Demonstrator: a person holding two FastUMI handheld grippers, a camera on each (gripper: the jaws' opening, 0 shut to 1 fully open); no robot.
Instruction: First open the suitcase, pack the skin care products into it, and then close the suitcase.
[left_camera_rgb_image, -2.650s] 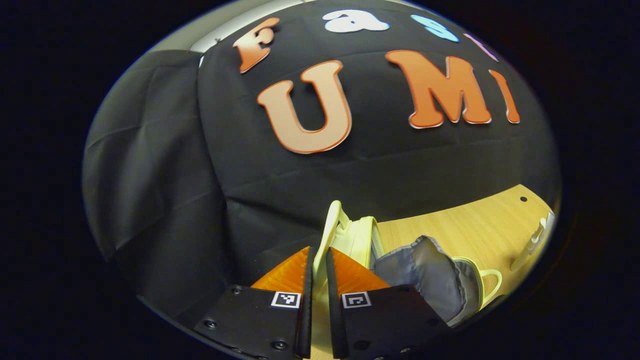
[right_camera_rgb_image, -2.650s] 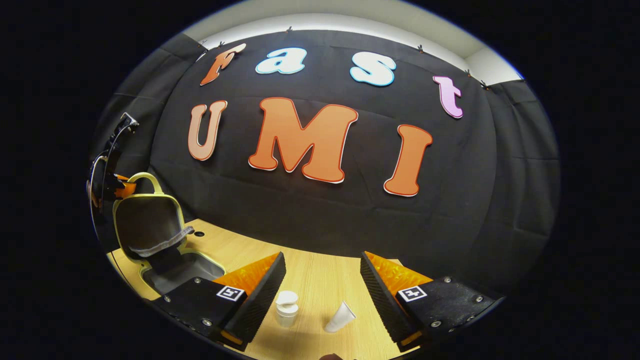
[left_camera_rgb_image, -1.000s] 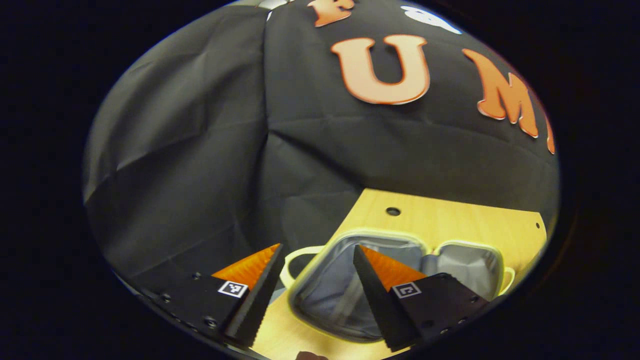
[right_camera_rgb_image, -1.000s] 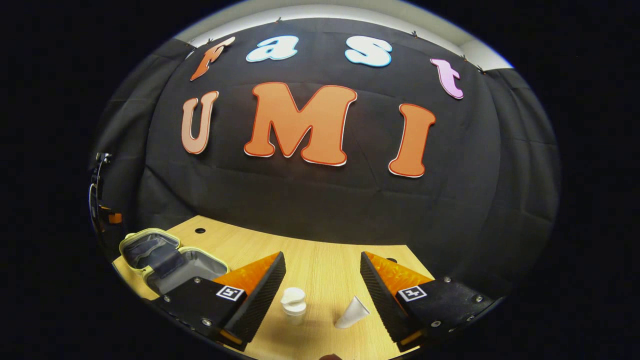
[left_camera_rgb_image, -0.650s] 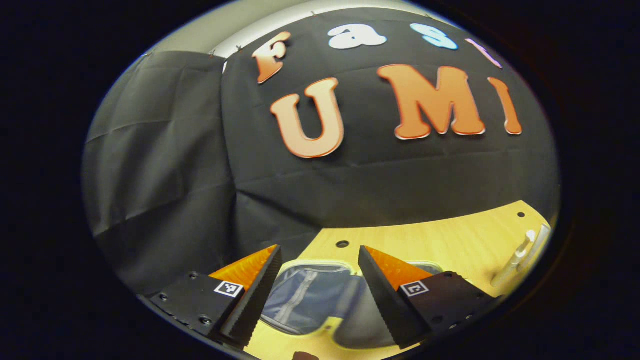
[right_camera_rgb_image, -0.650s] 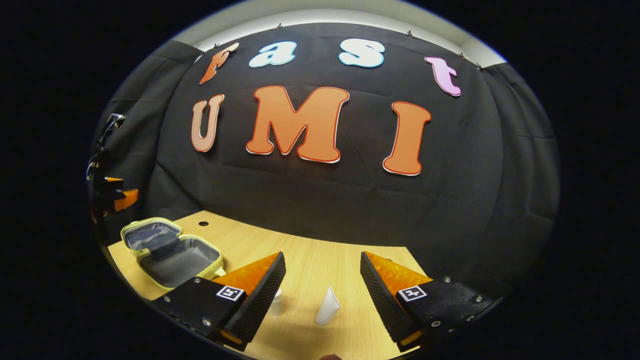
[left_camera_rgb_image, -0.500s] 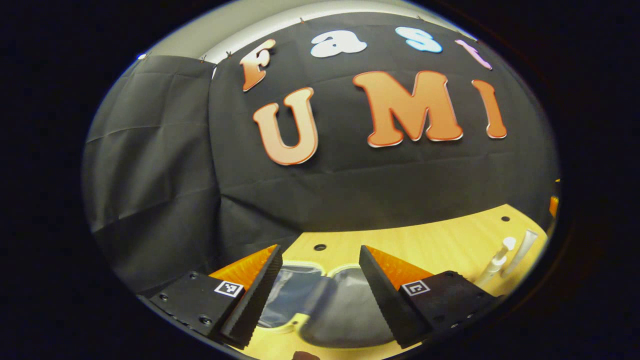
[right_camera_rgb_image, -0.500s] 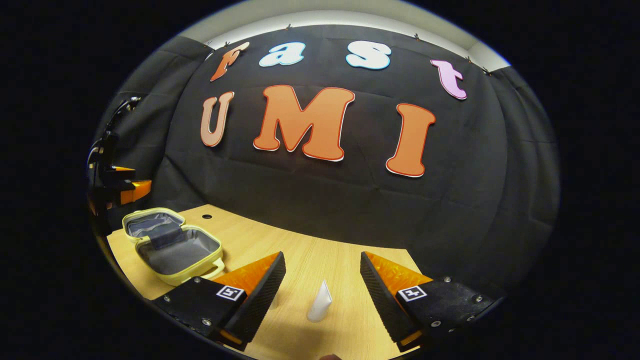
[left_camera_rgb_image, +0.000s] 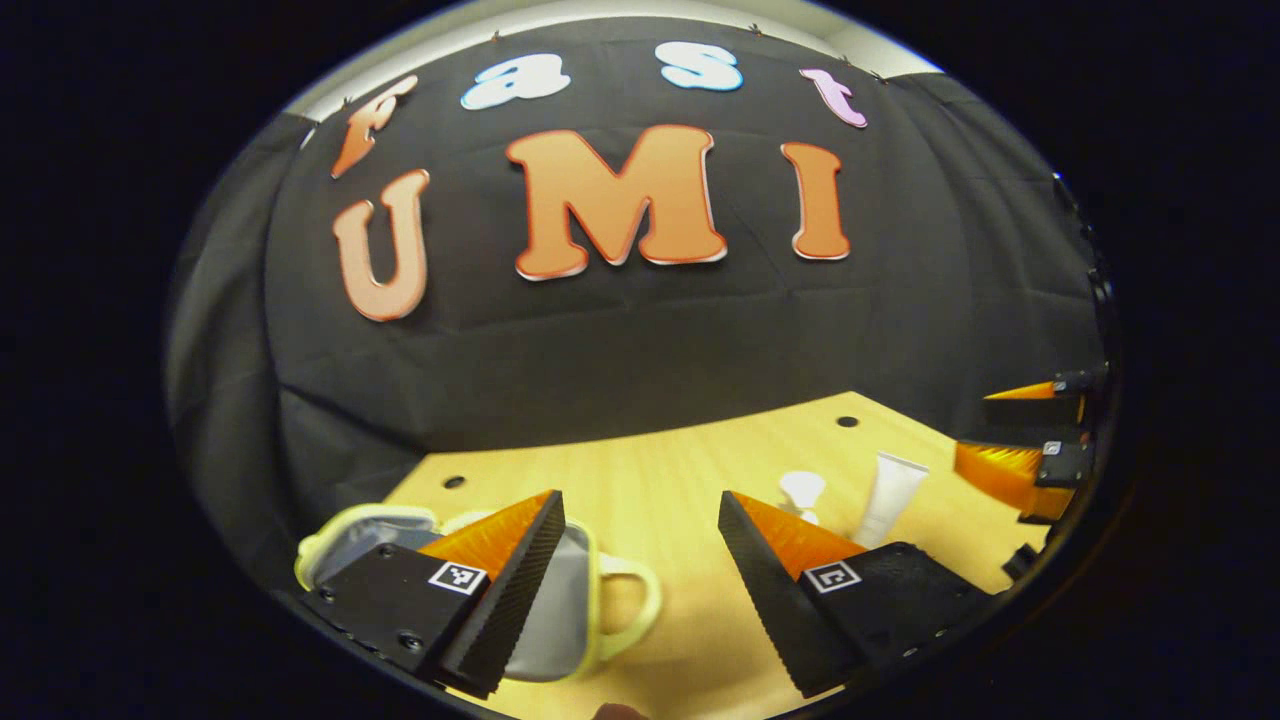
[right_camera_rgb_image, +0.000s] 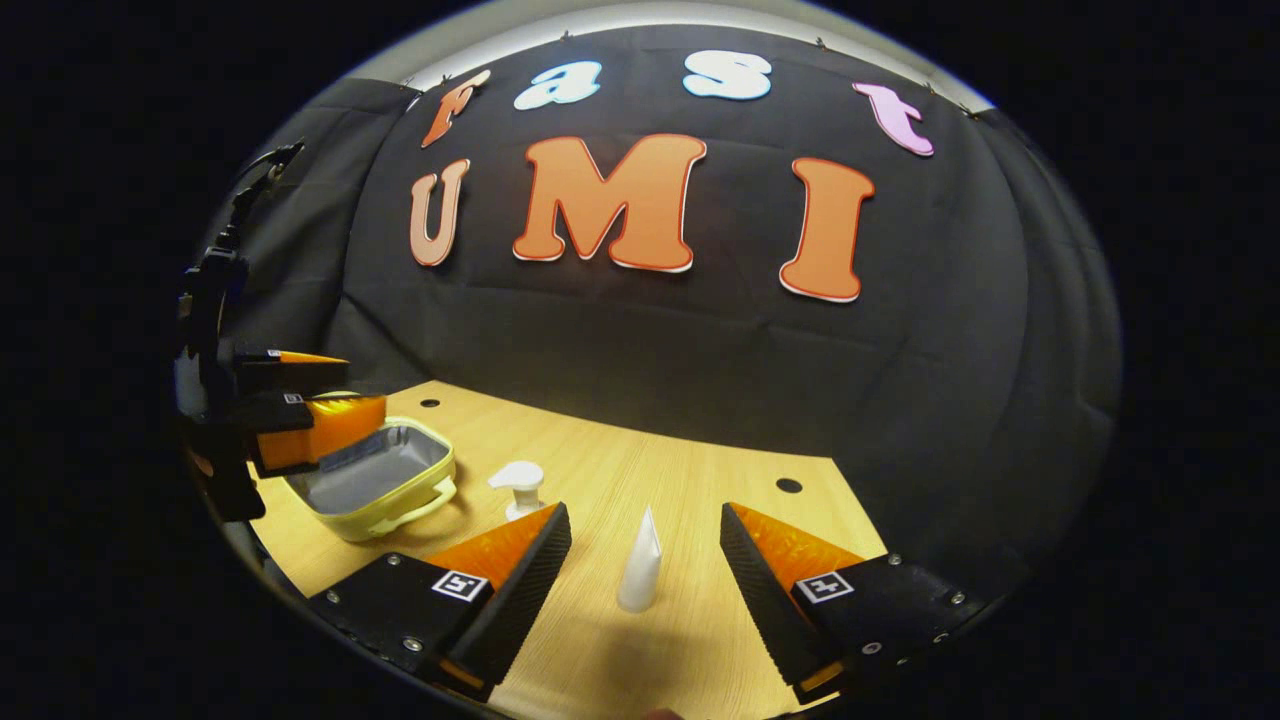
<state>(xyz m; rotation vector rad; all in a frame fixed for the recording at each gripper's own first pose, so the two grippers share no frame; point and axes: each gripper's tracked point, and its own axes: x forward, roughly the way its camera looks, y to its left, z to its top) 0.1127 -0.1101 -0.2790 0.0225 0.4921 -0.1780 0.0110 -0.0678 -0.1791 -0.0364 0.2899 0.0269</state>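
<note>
Tube (right_camera_rgb_image: 640, 565) stands upright between the right claw's (right_camera_rgb_image: 645, 590) wide-open fingers, pump bottle (right_camera_rgb_image: 520, 487) partly hidden behind one finger. Left claw (left_camera_rgb_image: 640, 590), also wide, hangs over bare table (left_camera_rgb_image: 660, 480); its finger covers part of the open suitcase (left_camera_rgb_image: 585, 600).

The bench (right_camera_rgb_image: 700, 620) lies bare between the right gripper (right_camera_rgb_image: 645, 575) and the upright white tube (right_camera_rgb_image: 640, 575), which stands in the gap between its parted fingers. A pump bottle (right_camera_rgb_image: 522, 487) stands just left of that, partly behind the left finger. Farther left the open suitcase (right_camera_rgb_image: 385, 490) blocks the bench edge, with the left gripper (right_camera_rgb_image: 310, 400) hanging over it. In the left gripper view, bare bench (left_camera_rgb_image: 660, 480) stretches ahead between suitcase (left_camera_rgb_image: 570, 610) and bottle (left_camera_rgb_image: 800, 492).
</note>
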